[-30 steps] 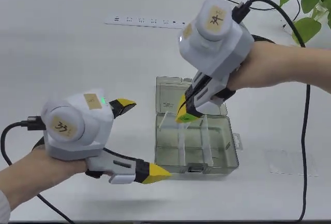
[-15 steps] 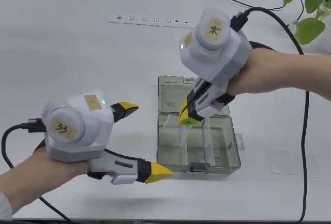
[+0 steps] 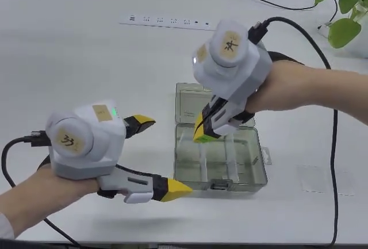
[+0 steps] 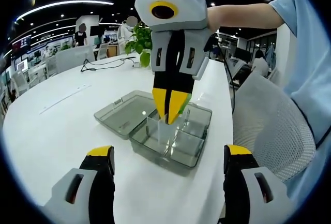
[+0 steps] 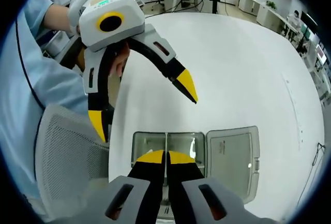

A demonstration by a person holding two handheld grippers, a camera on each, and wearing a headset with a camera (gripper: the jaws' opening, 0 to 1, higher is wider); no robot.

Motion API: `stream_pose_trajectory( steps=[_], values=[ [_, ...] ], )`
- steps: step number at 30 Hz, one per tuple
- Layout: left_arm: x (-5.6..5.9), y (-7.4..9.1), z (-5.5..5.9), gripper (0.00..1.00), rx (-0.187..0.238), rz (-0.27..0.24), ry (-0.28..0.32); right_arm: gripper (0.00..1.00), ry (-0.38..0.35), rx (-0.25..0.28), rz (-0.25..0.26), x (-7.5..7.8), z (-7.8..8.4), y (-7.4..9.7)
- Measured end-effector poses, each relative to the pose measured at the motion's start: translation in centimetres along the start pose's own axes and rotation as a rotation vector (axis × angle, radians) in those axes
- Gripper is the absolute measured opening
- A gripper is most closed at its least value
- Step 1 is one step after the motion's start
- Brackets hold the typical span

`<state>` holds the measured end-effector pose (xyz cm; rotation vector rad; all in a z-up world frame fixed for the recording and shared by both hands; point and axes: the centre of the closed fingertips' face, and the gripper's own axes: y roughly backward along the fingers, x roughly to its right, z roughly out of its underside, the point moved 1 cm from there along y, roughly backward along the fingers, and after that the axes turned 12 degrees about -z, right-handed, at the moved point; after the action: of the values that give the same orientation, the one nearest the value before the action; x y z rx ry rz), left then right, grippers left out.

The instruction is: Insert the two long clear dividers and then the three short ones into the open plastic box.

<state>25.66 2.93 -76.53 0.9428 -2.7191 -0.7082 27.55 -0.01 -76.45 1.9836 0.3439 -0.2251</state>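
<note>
**Clear divider pinched over the open box**

My right gripper (image 3: 201, 137) points steeply down over the smoky, translucent, rectangular plastic box (image 3: 260, 175). Its yellow-tipped jaws are pressed together on the top edge of a thin, clear, flat plastic divider (image 4: 160, 129). The divider hangs upright and reaches down inside the box, at the end nearest my left gripper (image 3: 161, 156).

The box sits toward the near edge of the smooth white tabletop (image 3: 86, 59). Its flat hinged lid (image 3: 187, 106) lies open toward the far edge. Two clear upright strips (image 3: 230, 158) stand across the box's glossy interior, running from its near wall to its far wall.

My left gripper hovers off the box's left side, apart from it. Its jaws are spread wide with nothing between them, and the curved black arms end in yellow wedge tips.

A long white power strip (image 3: 167, 22) lies near the far edge. A green leafy plant (image 3: 339, 7) stands at the far right corner.
</note>
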Motion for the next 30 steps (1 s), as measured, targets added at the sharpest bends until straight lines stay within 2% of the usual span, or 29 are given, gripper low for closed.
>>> stream_pose_trajectory(
  steps=[6,7,15,24,30],
  values=[
    [0.0,0.0,0.0,0.88,0.002,-0.001,0.005,0.02,0.010,-0.012,0.025,0.0,0.1,-0.8],
    [0.0,0.0,0.1,0.88,0.001,-0.001,0.007,0.02,0.010,-0.012,0.029,0.4,0.3,-1.1],
    [-0.1,0.2,0.3,0.87,0.001,-0.003,0.019,0.01,0.010,0.004,0.056,0.6,0.6,-2.0],
    [0.0,0.2,0.4,0.86,0.001,0.000,0.019,0.02,0.011,-0.027,0.065,0.9,0.9,-3.3],
    [0.1,0.2,0.3,0.85,0.004,-0.002,0.022,0.01,0.017,-0.034,0.101,0.9,1.3,-3.9]
  ],
)
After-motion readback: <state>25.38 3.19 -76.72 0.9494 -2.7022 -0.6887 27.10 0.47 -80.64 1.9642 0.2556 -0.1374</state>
